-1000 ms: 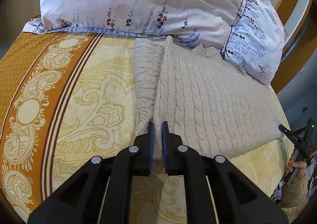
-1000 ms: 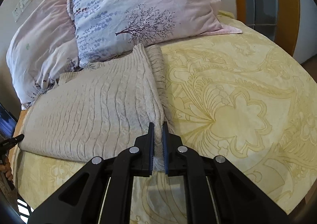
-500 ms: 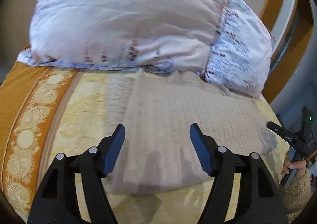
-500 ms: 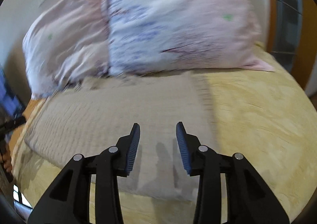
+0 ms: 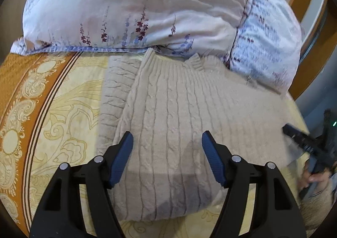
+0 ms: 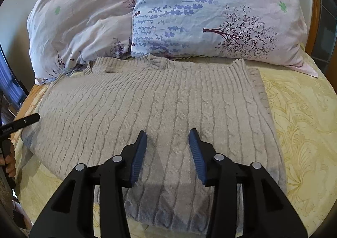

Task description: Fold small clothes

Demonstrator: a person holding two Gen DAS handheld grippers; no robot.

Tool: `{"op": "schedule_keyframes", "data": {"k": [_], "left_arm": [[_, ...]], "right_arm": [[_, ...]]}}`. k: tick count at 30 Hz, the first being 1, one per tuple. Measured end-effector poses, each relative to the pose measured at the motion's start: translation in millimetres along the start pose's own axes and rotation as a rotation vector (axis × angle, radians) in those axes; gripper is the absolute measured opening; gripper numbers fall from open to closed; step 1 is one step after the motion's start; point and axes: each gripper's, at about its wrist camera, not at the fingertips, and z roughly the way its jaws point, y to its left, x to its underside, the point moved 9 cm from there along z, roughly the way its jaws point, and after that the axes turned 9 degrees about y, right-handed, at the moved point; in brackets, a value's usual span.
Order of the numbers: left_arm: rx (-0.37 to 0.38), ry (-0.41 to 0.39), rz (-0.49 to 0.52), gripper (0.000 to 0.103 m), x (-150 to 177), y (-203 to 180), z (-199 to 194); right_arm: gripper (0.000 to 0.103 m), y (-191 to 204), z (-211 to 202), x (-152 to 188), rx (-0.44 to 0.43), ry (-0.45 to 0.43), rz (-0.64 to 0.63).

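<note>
With the left gripper point(image 5: 167, 153) and right gripper point(image 6: 167, 150) both released above the folded sweater point(image 6: 147, 111), a careless regrasp could drag its layers askew.

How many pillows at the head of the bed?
2. One pink floral pillow on the left in the right wrist view, one lavender-and-tree print pillow to its right, partly overlapping it. Both sit just behind the folded beige sweater. More may lie outside the frame.
</note>
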Motion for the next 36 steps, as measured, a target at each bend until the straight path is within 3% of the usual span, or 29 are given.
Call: {"op": "schedule_keyframes", "data": {"k": [2, 6, 16, 23, 28, 33, 36], "left_arm": [[0.07, -0.03, -0.068, 0.068, -6.8, 7.4, -12.4], [0.106, -0.068, -0.191, 0.071, -23.1, 34.9, -27.3], [0.216, 0.051, -0.403, 0.069, -32.4, 66.5, 7.8], [0.236, 0.045, -0.401, 0.065, -33.4, 62.8, 12.6], [0.262, 0.058, -0.406, 0.048, -31.8, 57.0, 18.3], [0.236, 0.057, -0.391, 0.042, -29.8, 53.2, 20.7], [0.229, 0.067, -0.386, 0.03, -28.9, 48.7, 24.4]], "right_arm": [[0.052, 1.8, 0.9, -0.9, -0.01, 0.001, -0.006], [0.062, 9.2, 4.5, -0.7, -0.004, 0.001, -0.032], [0.065, 8.0, 3.9, 0.6, -0.03, -0.003, -0.002], [0.071, 11.3, 6.3, 0.5, -0.038, -0.006, -0.006], [0.074, 12.5, 7.4, 0.6, -0.04, -0.01, -0.007], [0.074, 13.0, 6.8, 1.4, -0.043, -0.013, 0.001], [0.074, 13.1, 6.0, 1.7, -0.047, -0.014, 0.007]]}}
